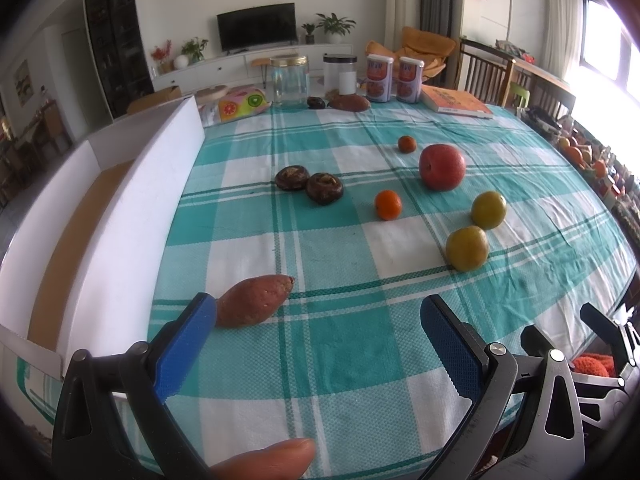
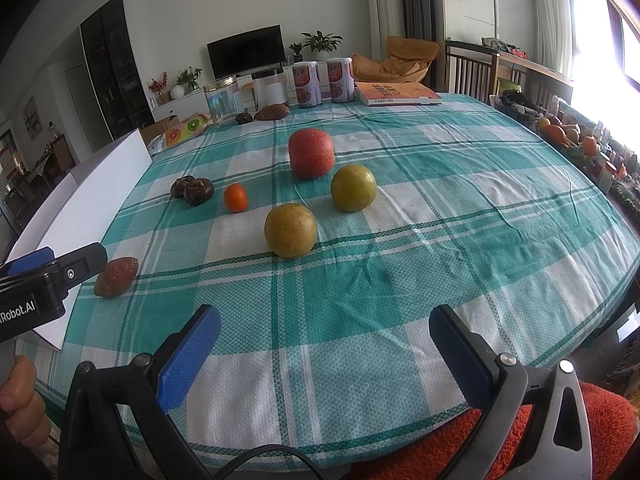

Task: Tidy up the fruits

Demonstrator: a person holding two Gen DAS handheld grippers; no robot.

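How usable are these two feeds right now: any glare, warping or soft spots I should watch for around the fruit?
Left wrist view: the window blows out the upper right, and fisheye bends the white box wall; the red apple stays sharp. Right wrist view: same window glare at right, dark vignette in the corners, the yellow-green fruit crisp with a soft shadow beneath.

A table under a teal-and-white checked cloth (image 1: 328,344) carries everything. Near the front left lies a sweet potato (image 1: 254,300), beside a white box (image 1: 132,216) along the left edge. Mid-table sit two dark mushrooms (image 1: 310,184) touching each other, a small orange (image 1: 388,204), a smaller one (image 1: 407,144) farther back, a red apple (image 1: 442,167) and two yellow-green fruits (image 1: 467,248). At the far edge stand two jars (image 1: 289,81), two cans (image 1: 379,78), a book (image 1: 456,100), another sweet potato (image 1: 349,102) and a fruit-print bag (image 1: 240,105).
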